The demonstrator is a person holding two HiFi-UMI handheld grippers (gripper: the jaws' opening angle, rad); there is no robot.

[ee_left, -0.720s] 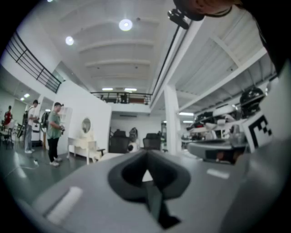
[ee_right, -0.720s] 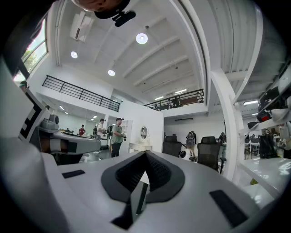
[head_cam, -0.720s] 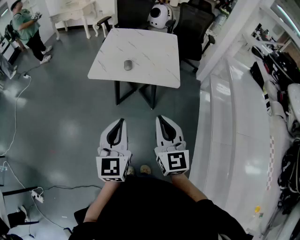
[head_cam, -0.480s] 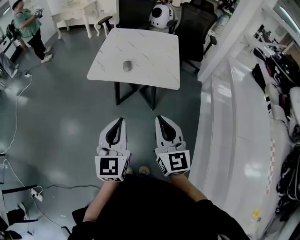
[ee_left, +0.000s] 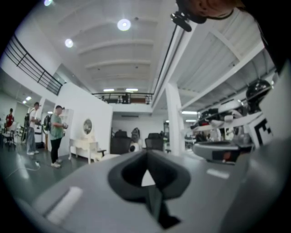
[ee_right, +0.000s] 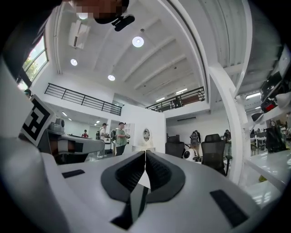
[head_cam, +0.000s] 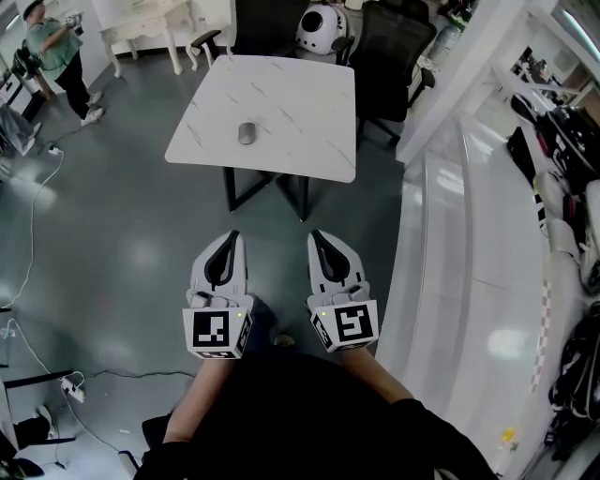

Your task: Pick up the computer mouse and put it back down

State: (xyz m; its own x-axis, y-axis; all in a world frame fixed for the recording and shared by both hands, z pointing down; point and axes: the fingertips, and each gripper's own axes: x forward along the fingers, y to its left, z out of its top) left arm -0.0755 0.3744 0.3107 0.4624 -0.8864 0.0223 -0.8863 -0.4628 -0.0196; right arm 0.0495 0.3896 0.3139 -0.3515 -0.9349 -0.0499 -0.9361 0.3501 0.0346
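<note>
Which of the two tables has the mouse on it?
The marble-topped table straight ahead, on black legs: the grey computer mouse lies on its left half. The white desk at far left shows none.

1. The left gripper (head_cam: 231, 240) is held level in front of the person, pointing straight ahead, with its jaws pressed together and nothing between them
2. The right gripper (head_cam: 316, 236) is just beside it, parallel and pointing the same way, its jaws likewise closed on nothing
3. The two grippers are apart, with a narrow gap between them
4. The left cube (head_cam: 214, 332) and the right cube (head_cam: 347, 324) sit at the rear ends, close to the dark-clothed torso (head_cam: 300, 422), markers facing up
5. The bare left forearm (head_cam: 190, 412) and right forearm (head_cam: 380, 380) reach forward, elbows bent and tucked at the sides
</note>
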